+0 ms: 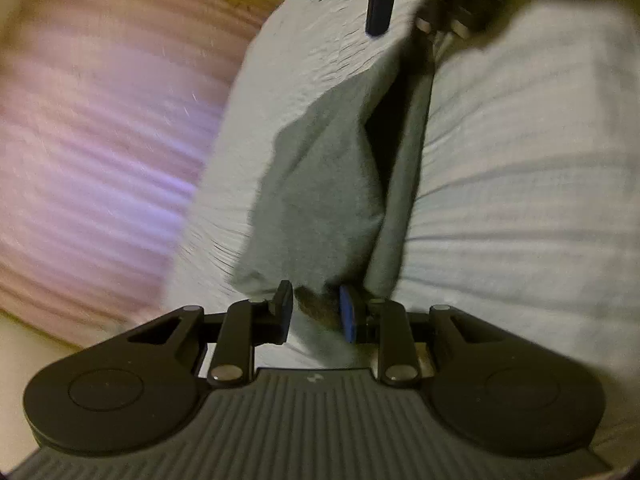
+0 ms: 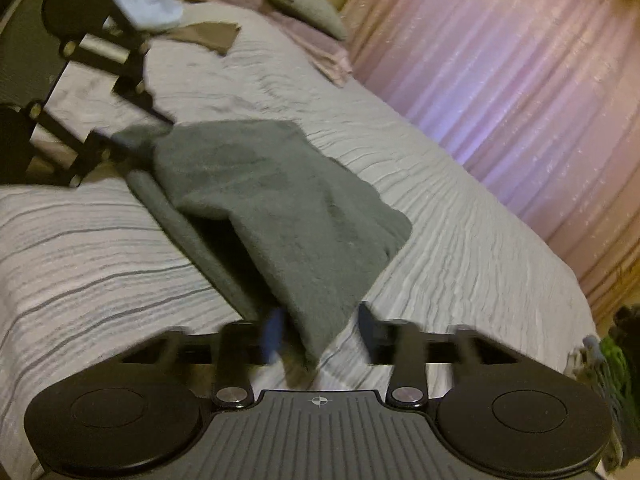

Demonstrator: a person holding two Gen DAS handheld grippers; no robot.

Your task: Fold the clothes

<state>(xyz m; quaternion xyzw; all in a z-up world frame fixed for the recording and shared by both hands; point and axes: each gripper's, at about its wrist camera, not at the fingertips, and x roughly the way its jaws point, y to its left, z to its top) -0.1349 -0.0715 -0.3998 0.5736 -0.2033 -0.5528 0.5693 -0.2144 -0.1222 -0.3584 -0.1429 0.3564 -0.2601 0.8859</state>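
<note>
A grey fleecy garment (image 1: 320,200) lies part-folded across the striped bed, one layer doubled over another (image 2: 280,200). My left gripper (image 1: 317,314) is shut on one corner, and the cloth fills the gap between its fingers. In the right wrist view, the left gripper (image 2: 116,140) holds the garment's far end. My right gripper (image 2: 320,334) stands open and motion-blurred. The garment's near corner hangs between its fingers, with bedspread showing beside the right fingertip (image 2: 366,328). In the left wrist view, one blue finger (image 1: 380,4) of the right gripper shows at the garment's far end.
A white bedspread with grey stripes (image 2: 460,220) covers the bed. A pink curtain (image 2: 520,80) hangs along its far side. At the head lie a light blue cloth (image 2: 152,4), a brown cloth (image 2: 212,36), a mauve blanket (image 2: 312,44) and a grey pillow (image 2: 304,4).
</note>
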